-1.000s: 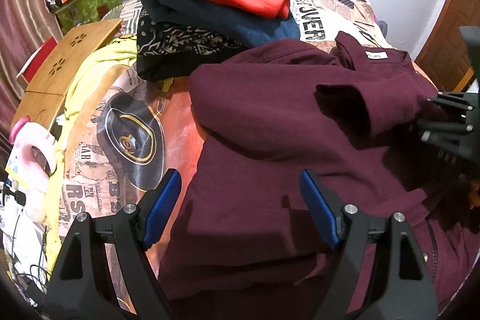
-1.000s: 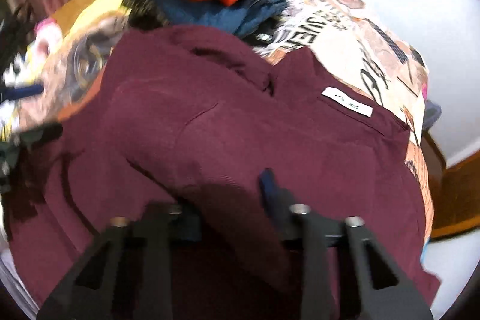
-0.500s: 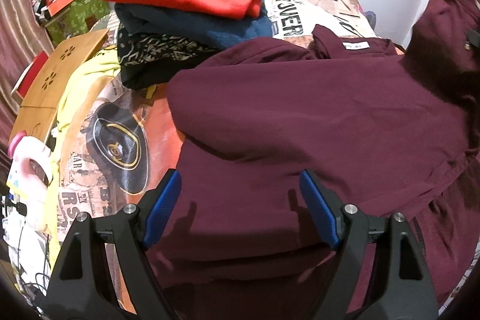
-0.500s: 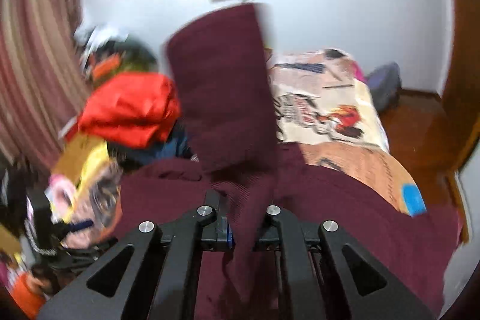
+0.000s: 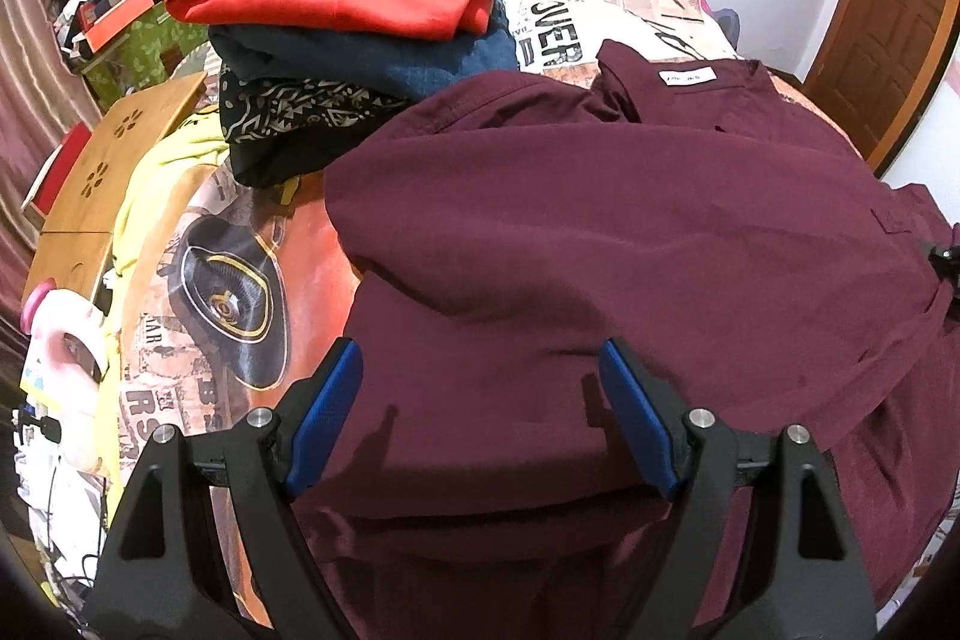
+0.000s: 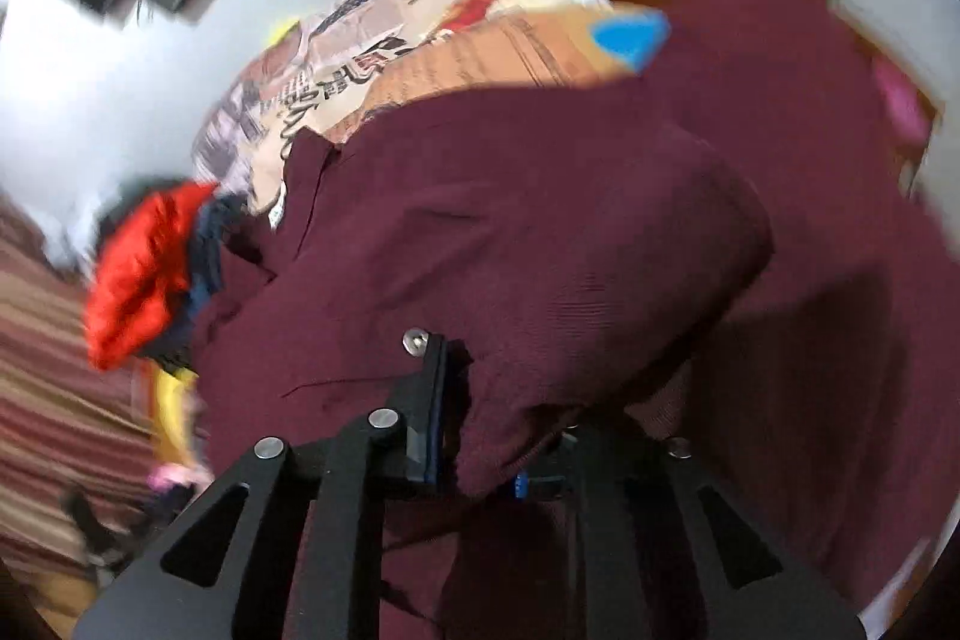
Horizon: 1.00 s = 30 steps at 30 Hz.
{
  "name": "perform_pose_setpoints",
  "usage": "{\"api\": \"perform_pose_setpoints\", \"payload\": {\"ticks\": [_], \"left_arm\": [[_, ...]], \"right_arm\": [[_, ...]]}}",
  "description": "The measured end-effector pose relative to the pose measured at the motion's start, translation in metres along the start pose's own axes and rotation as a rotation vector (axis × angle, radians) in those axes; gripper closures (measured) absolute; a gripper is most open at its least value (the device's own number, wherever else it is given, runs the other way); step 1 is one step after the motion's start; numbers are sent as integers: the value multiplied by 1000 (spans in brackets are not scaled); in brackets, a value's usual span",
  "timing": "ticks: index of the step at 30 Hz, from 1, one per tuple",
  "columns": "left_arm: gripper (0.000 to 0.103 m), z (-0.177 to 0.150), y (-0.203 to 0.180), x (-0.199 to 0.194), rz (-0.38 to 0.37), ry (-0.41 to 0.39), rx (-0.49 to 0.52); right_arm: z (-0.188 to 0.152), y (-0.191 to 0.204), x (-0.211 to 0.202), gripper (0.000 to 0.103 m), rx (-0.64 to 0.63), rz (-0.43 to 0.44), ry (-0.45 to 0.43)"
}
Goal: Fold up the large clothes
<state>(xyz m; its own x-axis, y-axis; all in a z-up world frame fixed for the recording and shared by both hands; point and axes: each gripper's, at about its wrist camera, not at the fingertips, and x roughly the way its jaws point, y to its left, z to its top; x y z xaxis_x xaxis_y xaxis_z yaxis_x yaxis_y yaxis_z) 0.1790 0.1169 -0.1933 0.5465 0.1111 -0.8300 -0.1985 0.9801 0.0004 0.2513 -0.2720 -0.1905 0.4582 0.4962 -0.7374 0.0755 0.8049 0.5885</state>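
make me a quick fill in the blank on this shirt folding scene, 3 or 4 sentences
1. The garment spread on the bed is a ____ shirt.
2. The folded piece on top of the clothes stack is ____.
3. The left gripper hangs over the shirt with its jaws ____.
4. The right gripper is shut on a fold of the ____.

Missing words: maroon; red; open; shirt

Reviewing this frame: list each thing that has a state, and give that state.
left gripper: open, holding nothing, over the shirt
right gripper: shut on the shirt's fabric
maroon shirt: spread on the bed, partly folded
clothes stack: folded, piled
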Motion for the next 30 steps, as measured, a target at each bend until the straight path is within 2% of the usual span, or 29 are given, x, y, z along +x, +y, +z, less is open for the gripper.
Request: {"api": "perform_pose_setpoints", "payload": {"ticks": [2,8,11,16,17,21,24,30], "left_arm": [[22,-1,-1,1,0,8,2],[22,0,-8,0,-6,4,16],[22,2,-13,-2,-10,-2,30],[22,15,-25,-10,-14,-35,73],[22,18,-27,-11,-18,-42,77],[22,37,-45,-20,-58,-83,97],[22,50,-61,-27,-73,-113,123],[22,71,-98,-39,-131,-169,179]], "right_arm": [[-1,-1,-4,84,3,-9,-8],[1,12,-14,81,-99,-129,-54],[7,8,-21,75,-107,-175,-67],[12,-3,-51,59,-127,-243,-154],[13,-6,-58,58,-128,-249,-168],[16,-14,-94,58,-169,-364,-285],[19,-22,-118,56,-174,-399,-336],[16,-55,-155,48,-88,-441,-408]]}}
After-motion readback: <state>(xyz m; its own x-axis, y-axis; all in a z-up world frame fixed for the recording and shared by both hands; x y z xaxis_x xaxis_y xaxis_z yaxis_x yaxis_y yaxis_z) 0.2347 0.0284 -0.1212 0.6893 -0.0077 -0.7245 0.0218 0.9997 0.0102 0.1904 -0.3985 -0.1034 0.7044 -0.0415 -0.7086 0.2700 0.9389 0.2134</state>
